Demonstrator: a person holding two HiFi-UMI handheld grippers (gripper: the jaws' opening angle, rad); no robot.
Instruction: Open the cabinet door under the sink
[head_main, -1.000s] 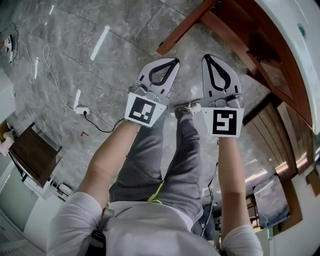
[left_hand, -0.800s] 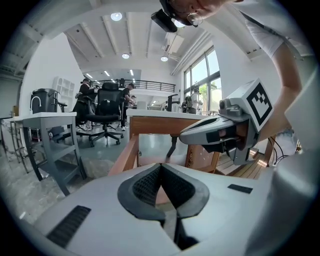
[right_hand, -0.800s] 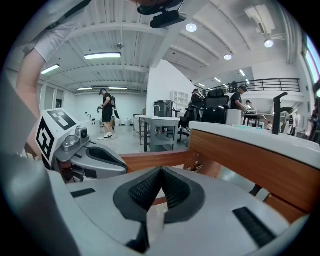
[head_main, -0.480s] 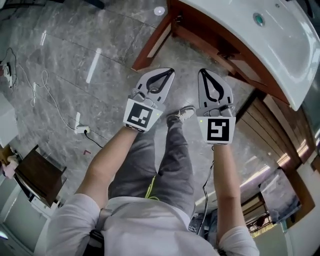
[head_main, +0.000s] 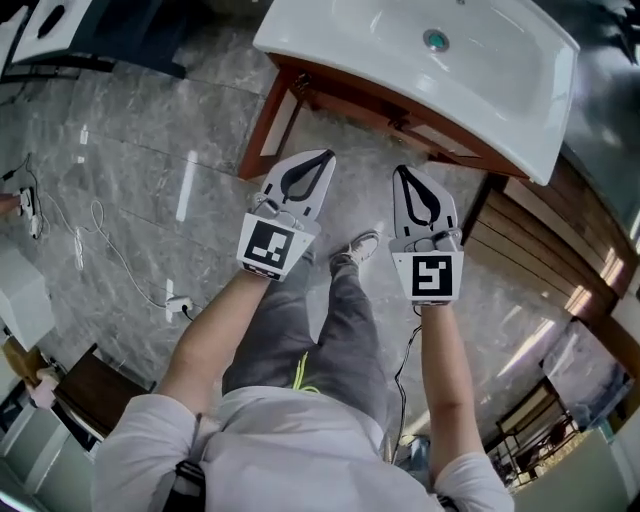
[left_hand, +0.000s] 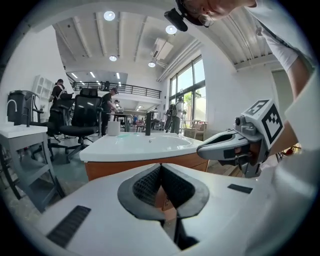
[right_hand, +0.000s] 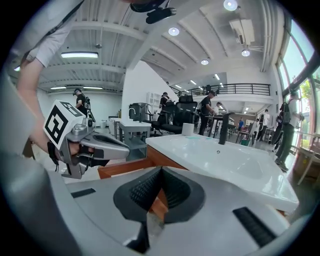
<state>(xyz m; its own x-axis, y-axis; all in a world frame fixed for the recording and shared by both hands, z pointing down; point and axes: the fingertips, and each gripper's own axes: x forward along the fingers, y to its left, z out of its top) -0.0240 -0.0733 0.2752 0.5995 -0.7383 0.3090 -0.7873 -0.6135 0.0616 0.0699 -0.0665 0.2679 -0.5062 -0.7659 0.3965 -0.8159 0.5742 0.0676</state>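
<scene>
A white sink (head_main: 430, 60) tops a red-brown wooden cabinet (head_main: 385, 105) at the top of the head view. Only the cabinet's upper edge and one leg show there, and its door is hidden from above. My left gripper (head_main: 322, 157) and right gripper (head_main: 402, 172) hang side by side just short of the cabinet, both shut and holding nothing. In the left gripper view the shut jaws (left_hand: 161, 167) point at the cabinet front (left_hand: 125, 167) below the sink (left_hand: 145, 145). The right gripper view has its shut jaws (right_hand: 161, 170) aimed at the cabinet's corner (right_hand: 125, 167).
The person's legs and a shoe (head_main: 360, 245) stand on grey marble floor below the grippers. A power strip with its cable (head_main: 172, 300) lies at left, a dark wooden stand (head_main: 75, 385) at lower left. Slatted wood panelling (head_main: 540, 250) runs along the right. Office chairs (left_hand: 82, 120) stand beyond the sink.
The view has tilted up, so the whole sink is in sight where only its edge showed. Both grippers have stayed shut and side by side, shifting slightly toward the cabinet.
</scene>
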